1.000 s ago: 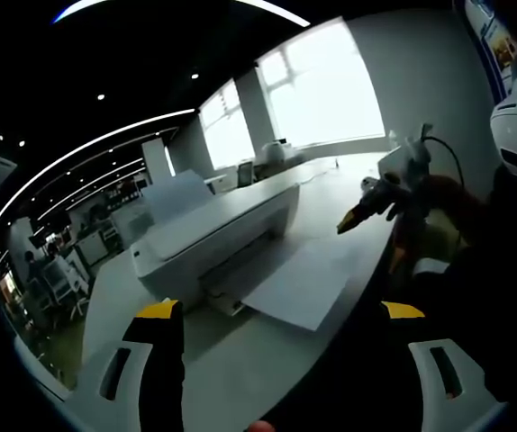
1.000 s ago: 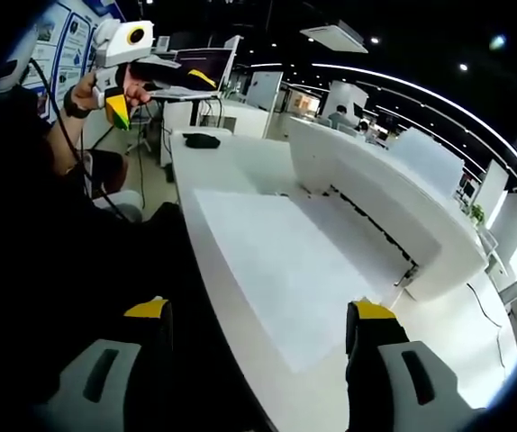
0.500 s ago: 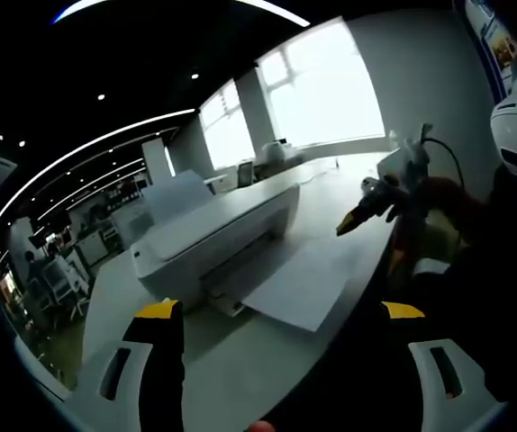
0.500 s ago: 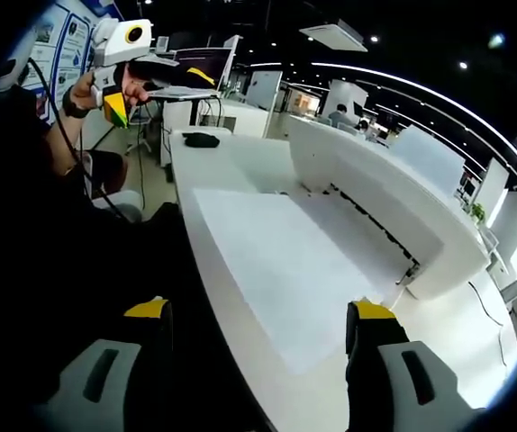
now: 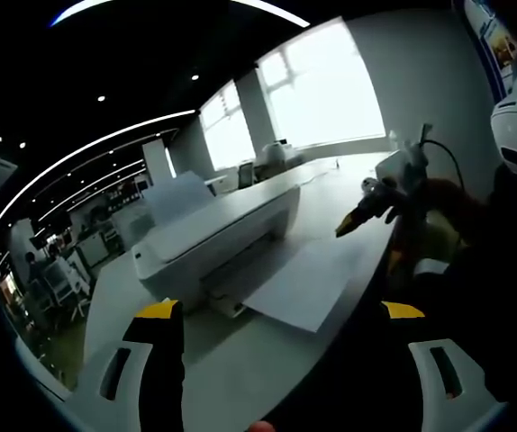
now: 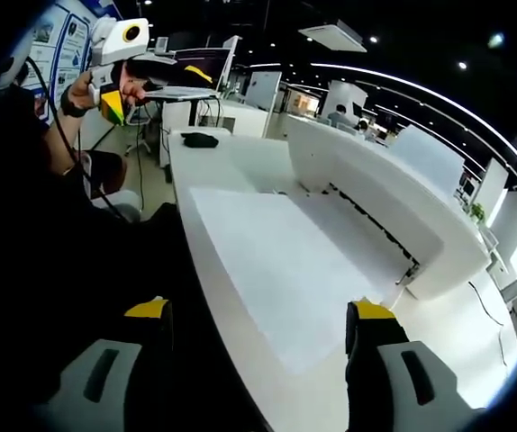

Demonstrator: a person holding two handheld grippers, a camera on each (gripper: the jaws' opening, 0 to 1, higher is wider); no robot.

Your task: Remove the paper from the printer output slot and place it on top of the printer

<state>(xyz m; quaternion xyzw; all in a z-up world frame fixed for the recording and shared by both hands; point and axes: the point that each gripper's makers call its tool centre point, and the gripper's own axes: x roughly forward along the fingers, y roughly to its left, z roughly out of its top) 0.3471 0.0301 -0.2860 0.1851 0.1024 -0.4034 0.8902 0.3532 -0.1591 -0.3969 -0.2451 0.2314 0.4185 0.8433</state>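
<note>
In my left gripper view, the left gripper (image 5: 284, 346) has its 2 yellow-tipped black jaws spread wide with nothing between them. Ahead sits the long white plastic printer (image 5: 215, 241) on the white table (image 5: 240, 369), with the flat white sheet of paper (image 5: 302, 281) lying out from its output slot onto the table. In my right gripper view, the right gripper (image 6: 258, 346) is likewise wide apart and empty, held above the near edge of the sheet. Beyond the sheet, a small black mouse (image 6: 201, 139) rests on the table.
</note>
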